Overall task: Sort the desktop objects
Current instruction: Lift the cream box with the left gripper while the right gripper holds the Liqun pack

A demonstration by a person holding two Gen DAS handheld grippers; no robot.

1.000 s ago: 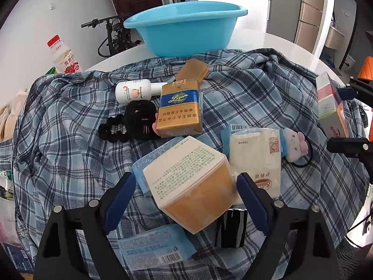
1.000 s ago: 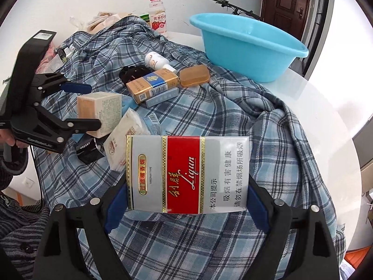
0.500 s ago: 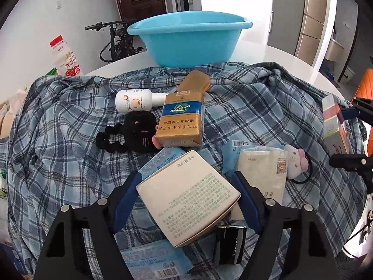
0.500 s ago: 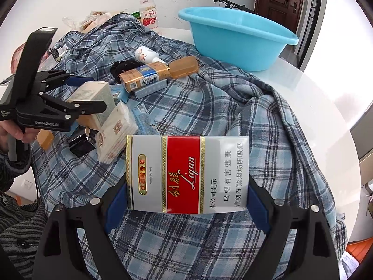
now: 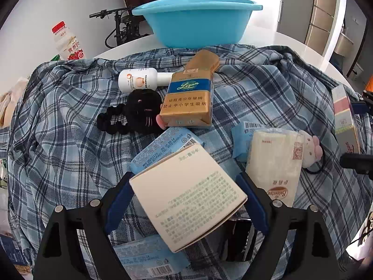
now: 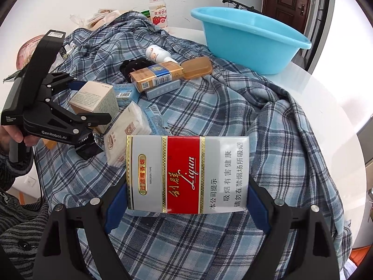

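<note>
My left gripper (image 5: 186, 200) is shut on a cream cardboard box (image 5: 186, 198) and holds it above the plaid cloth; the box also shows in the right wrist view (image 6: 93, 98). My right gripper (image 6: 187, 196) is shut on a red and silver cigarette carton (image 6: 186, 172), held over the cloth's near right side; it shows edge-on in the left wrist view (image 5: 345, 119). The blue basin (image 5: 198, 21) stands at the far side of the table, also in the right wrist view (image 6: 251, 39).
On the plaid shirt (image 5: 58, 128) lie a gold and blue cigarette carton (image 5: 188, 100), a white bottle (image 5: 139, 79), a black plush hair tie (image 5: 137, 114), a tissue pack (image 5: 275, 163), blue packets (image 5: 163, 149) and a tan case (image 5: 202, 63). A drink bottle (image 5: 67, 42) stands far left.
My left gripper has lifted and tilted the cream box, and moved nearer the basin. My right gripper holds its carton steady, with the view shifted slightly.
</note>
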